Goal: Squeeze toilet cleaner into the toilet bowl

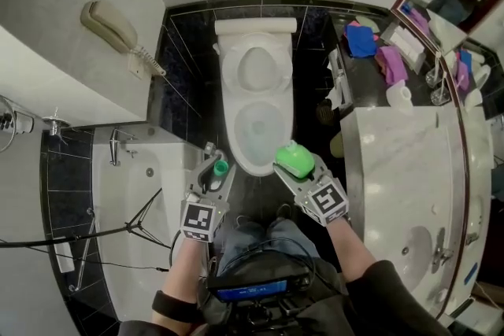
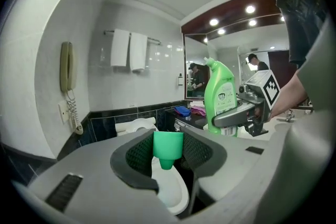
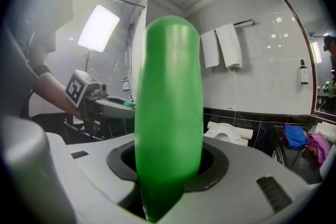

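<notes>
The green toilet cleaner bottle (image 1: pixel 294 160) stands upright in my right gripper (image 1: pixel 293 166), whose jaws are shut on its body; it fills the middle of the right gripper view as a tall green bottle (image 3: pixel 168 113). From the left gripper view the bottle (image 2: pixel 220 93) shows with its label and bent neck. My left gripper (image 1: pixel 218 168) is shut on the small green cap (image 1: pixel 221 167), seen between the jaws as a green cap (image 2: pixel 168 147). Both grippers hover at the near rim of the open white toilet bowl (image 1: pixel 253 130), the left one at its left, the right one at its right.
A bathtub (image 1: pixel 138 201) lies to the left with a black tripod leg (image 1: pixel 142 220) across it. A marble vanity (image 1: pixel 402 169) with a sink stands at the right. A wall phone (image 1: pixel 110 26) hangs at upper left. Coloured cloths (image 1: pixel 376 51) lie on the dark counter beside the toilet.
</notes>
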The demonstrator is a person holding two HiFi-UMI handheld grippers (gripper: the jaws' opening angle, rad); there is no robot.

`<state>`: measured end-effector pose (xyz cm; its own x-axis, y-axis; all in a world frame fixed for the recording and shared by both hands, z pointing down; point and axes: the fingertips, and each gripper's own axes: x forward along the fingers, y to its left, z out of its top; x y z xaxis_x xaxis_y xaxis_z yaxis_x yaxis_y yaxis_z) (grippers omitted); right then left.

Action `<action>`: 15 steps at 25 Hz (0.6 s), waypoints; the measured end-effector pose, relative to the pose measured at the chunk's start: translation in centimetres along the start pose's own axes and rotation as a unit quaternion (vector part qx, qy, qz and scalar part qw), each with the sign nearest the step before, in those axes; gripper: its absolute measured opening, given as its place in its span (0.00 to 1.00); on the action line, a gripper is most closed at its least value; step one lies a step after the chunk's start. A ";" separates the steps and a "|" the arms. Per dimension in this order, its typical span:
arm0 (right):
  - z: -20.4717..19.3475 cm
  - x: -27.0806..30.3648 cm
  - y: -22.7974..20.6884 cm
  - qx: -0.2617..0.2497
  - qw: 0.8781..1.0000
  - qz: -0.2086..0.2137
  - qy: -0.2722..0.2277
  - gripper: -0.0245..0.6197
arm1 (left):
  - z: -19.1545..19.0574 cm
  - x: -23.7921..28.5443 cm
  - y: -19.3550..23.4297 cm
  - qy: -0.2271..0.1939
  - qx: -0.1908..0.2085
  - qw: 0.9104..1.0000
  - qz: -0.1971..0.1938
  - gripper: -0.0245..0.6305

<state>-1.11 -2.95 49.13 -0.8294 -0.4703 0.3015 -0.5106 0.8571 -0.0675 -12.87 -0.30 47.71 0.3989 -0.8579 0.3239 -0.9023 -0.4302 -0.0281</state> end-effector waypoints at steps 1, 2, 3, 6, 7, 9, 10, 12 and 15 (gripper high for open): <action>-0.3 -0.3 -0.2 -0.001 1.000 0.003 0.002 0.33 | 0.1 0.2 -0.3 0.000 -0.003 1.000 0.003 0.27; -0.5 -0.6 -0.4 -0.001 1.000 0.005 0.003 0.33 | 0.4 0.3 -0.6 0.000 -0.006 1.000 0.007 0.27; -0.7 -0.8 -0.6 0.000 1.000 0.008 0.004 0.33 | 0.6 0.5 -0.9 0.000 -0.008 1.000 0.010 0.27; -1.4 -1.5 -0.9 -0.011 1.000 0.023 0.016 0.33 | 0.8 0.8 -1.7 -0.001 -0.002 1.000 0.018 0.27; -1.6 -1.7 -0.9 -0.017 0.999 0.029 0.020 0.33 | 0.9 0.8 -1.9 -0.002 -0.001 1.000 0.023 0.27; -1.9 -2.1 -0.9 -0.025 0.999 0.038 0.025 0.33 | 1.3 0.9 -2.3 -0.006 -0.001 1.000 0.029 0.27; -2.0 -2.3 -0.9 -0.025 0.999 0.040 0.026 0.33 | 1.4 0.9 -2.5 -0.009 -0.004 0.999 0.032 0.27; -2.3 -2.5 -0.9 -0.019 0.999 0.040 0.032 0.33 | 1.7 0.5 -2.7 -0.016 -0.015 0.999 0.036 0.27; -2.4 -2.6 -0.4 -0.019 0.998 0.035 0.042 0.34 | 2.2 -0.3 -2.7 -0.021 -0.015 0.999 0.025 0.27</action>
<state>1.82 -1.49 50.69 -0.8402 -0.3906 0.3763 -0.4414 0.8956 -0.0560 -10.22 0.47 45.66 0.3585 -0.8898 0.2822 -0.9257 -0.3780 -0.0158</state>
